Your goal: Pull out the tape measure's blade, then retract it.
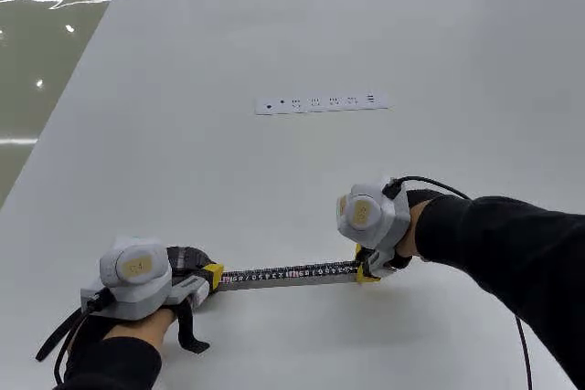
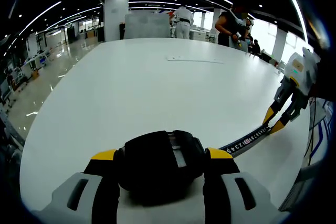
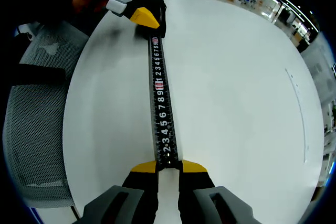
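**Blade (image 1: 288,273) out along worktop (image 1: 274,43); retraction not yet done**

Left tool (image 1: 208,279) sat at lower left of the head view. Its jaws were clamped on either side of the black tape measure case (image 2: 160,166), which rested on the worktop.

Right tool (image 3: 168,167) sat right of centre, low in the head view. Its jaws were narrowed to a pinch on the blade's free end. In the right gripper view the lowest numerals lay just above the jaw tips.

The blade ran straight between the two tools and low along the worktop. Whether it touched the surface could not be told. In the head view its long axis lay left to right, nearly level across the frame. In the right gripper view it climbed from bottom centre to the case at the top, left of centre.

The case therefore lay directly down the blade from the right tool, toward frame left in the head view. The right tool was nearer the tip, the left tool nearer the case.

Judgement: the pull-out looked done. Retraction would mean carrying the right tool back along that same line toward the case. Drifting off the line could kink the blade.

Power strip (image 1: 322,102) lay well apart, above centre in the head view.
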